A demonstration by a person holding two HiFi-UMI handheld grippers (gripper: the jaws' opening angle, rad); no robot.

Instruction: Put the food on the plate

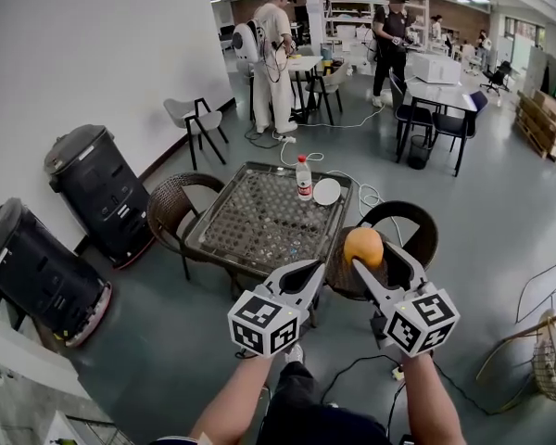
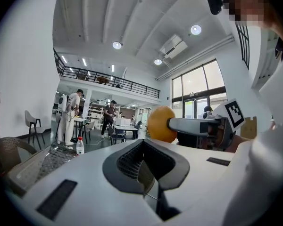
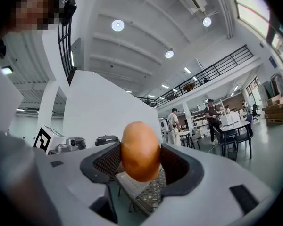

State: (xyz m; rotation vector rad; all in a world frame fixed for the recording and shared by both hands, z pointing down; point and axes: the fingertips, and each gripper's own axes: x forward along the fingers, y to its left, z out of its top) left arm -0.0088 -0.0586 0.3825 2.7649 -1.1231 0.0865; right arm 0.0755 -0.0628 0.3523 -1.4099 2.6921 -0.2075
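Two hand-held grippers are raised side by side on the near side of a square tabletop (image 1: pixel 250 221), each on a bare forearm reaching forward from the bottom of the head view. The left forearm (image 1: pixel 232 404) angles up and to the right, and the right forearm (image 1: pixel 433 399) rises almost straight. The marker cubes face the camera, and the two sets of jaws slant towards each other.

The right hand-held gripper (image 1: pixel 369 256) is clamped on a round orange piece of food (image 1: pixel 363 247). In the right gripper view the food (image 3: pixel 140 150) sits squeezed between the two ribbed pads, bulging above and below them. It is held in the air short of the tabletop's near right corner and shows against a wicker chair (image 1: pixel 417 228) that stands there.

The left hand-held gripper (image 1: pixel 308 273) has its jaws drawn together with nothing between them. The left gripper view shows them (image 2: pixel 144 166) meeting along a narrow seam, with the food (image 2: pixel 160 124) and the other tool's jaw off to the right.

A white plate (image 1: pixel 326 191) lies bare at the tabletop's far right corner, well apart from the food. A clear bottle with a red cap (image 1: pixel 303 178) stands upright just beside it. A second wicker chair (image 1: pixel 171 207) stands at the tabletop's left side, and two black bins (image 1: pixel 97 188) stand further left against the wall. Beyond the tabletop's far edge, people stand among other tables and chairs.
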